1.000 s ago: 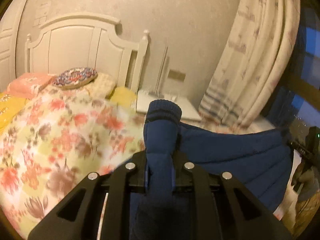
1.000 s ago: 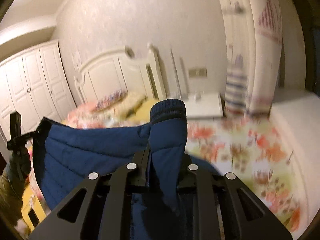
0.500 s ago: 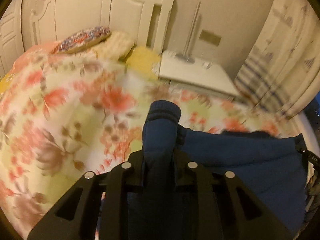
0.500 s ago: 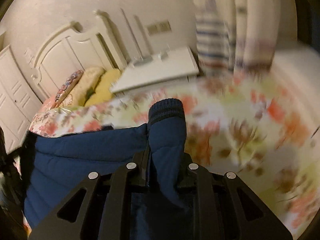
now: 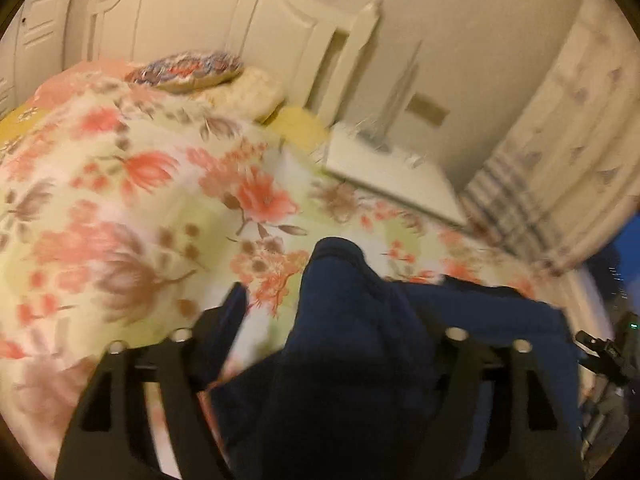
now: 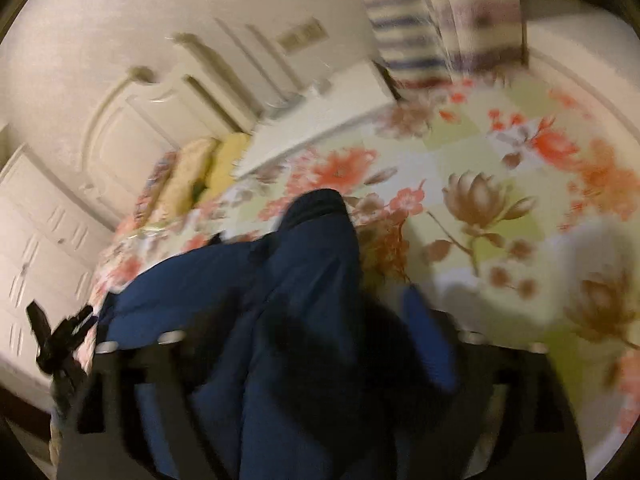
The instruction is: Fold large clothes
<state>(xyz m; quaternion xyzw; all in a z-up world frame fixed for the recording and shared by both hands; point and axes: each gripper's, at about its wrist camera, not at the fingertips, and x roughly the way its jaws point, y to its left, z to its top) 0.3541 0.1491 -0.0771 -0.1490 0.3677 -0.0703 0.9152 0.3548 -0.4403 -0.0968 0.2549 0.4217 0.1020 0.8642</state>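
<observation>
A dark blue padded jacket (image 5: 472,320) lies across the floral bedspread (image 5: 120,184). My left gripper (image 5: 320,344) is open, its jaws wide apart, and a blue sleeve with a ribbed cuff (image 5: 340,256) lies loose between them. In the right wrist view the jacket (image 6: 192,280) spreads to the left. My right gripper (image 6: 320,344) is open too, with the other sleeve (image 6: 316,216) lying between its spread jaws. Both views are blurred by motion. The other gripper shows at the edge of each view (image 5: 612,352) (image 6: 56,340).
A white headboard (image 5: 224,24) and pillows (image 5: 188,70) are at the bed's head. A white nightstand (image 5: 392,168) stands beside the bed, with a patterned curtain (image 5: 568,140) to its right. White wardrobe doors (image 6: 36,232) stand at the left.
Both grippers have come down toward the bed and their jaws have opened wide, letting go of the sleeves. The jacket now rests on the bedspread.
</observation>
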